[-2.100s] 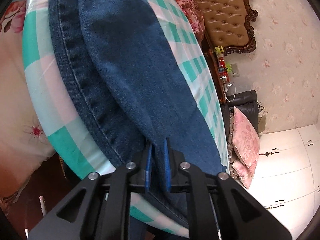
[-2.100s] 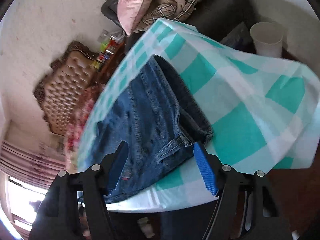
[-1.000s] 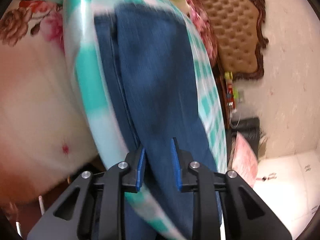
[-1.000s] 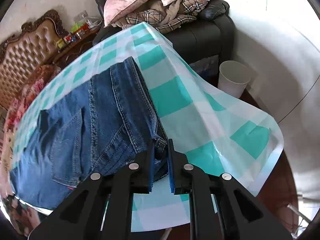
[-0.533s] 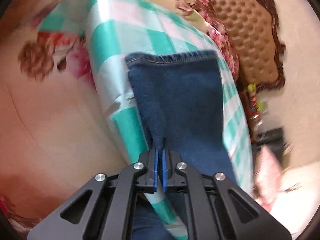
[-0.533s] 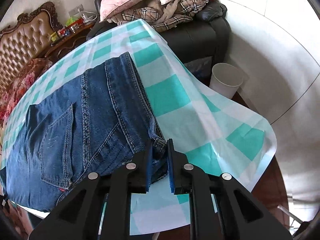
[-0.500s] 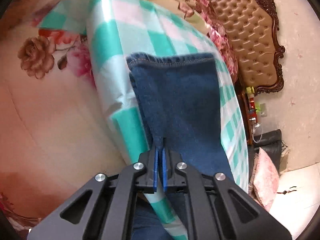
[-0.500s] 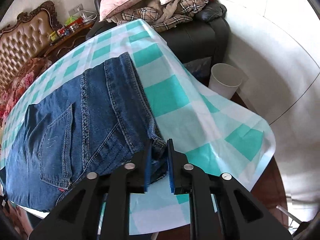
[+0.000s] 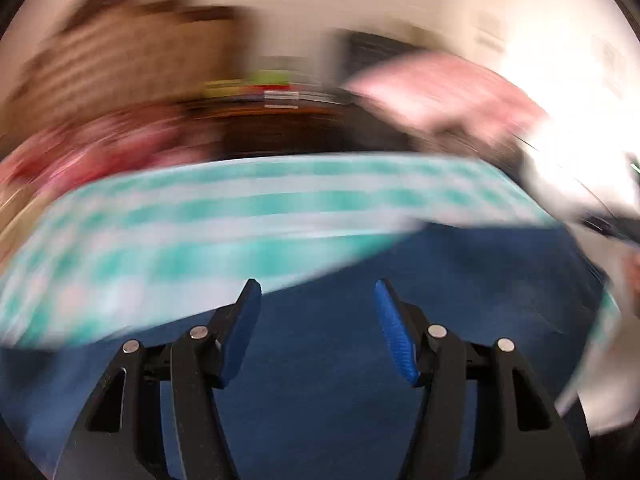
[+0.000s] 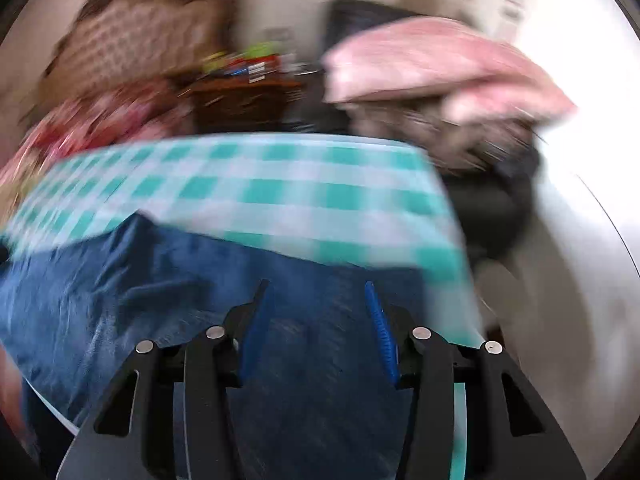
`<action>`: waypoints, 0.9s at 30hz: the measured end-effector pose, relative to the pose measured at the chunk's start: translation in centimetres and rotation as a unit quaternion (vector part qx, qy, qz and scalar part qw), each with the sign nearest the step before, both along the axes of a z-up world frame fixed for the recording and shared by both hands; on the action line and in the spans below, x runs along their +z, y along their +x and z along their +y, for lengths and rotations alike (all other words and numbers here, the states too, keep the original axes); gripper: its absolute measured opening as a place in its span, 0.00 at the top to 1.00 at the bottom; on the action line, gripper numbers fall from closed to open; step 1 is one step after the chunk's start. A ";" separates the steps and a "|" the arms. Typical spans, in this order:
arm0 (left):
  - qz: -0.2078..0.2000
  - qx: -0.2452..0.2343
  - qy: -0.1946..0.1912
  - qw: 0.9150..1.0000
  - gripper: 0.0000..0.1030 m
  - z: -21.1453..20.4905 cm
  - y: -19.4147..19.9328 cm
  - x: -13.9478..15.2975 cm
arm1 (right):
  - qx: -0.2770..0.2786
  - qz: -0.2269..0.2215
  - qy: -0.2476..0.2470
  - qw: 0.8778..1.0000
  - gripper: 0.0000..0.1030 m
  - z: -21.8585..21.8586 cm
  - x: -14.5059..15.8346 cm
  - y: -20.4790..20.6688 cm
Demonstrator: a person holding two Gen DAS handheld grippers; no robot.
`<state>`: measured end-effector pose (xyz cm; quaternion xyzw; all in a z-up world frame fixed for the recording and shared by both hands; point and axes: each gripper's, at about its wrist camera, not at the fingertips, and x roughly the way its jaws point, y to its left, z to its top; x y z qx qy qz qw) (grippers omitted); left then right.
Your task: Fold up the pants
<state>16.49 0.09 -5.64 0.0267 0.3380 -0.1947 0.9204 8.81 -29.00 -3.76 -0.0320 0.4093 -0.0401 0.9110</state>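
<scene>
Both views are blurred by motion. The blue denim pants (image 9: 320,360) lie on a table with a teal and white checked cloth (image 9: 200,216). In the left wrist view my left gripper (image 9: 316,292) is open above the denim, nothing between its blue pads. In the right wrist view the pants (image 10: 160,280) spread to the left and under my right gripper (image 10: 316,292), which is open and empty above the denim, near the right end of the checked cloth (image 10: 280,184).
Beyond the table stand a brown tufted headboard (image 10: 132,44), a dark side table with small items (image 10: 248,80), and pink cushions (image 10: 432,64) on a dark sofa (image 10: 492,204). The table's right edge (image 10: 452,216) drops off near my right gripper.
Both grippers were shut on the pants, left on a leg edge, right on the waistband. Both have let go, opened wide and swung to face across the table.
</scene>
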 end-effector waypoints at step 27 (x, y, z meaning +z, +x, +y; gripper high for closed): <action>0.133 0.142 -0.069 0.978 0.92 9.6 2.2 -7.7 | -0.024 -0.016 -0.076 0.997 0.54 0.4 -6.3 2.3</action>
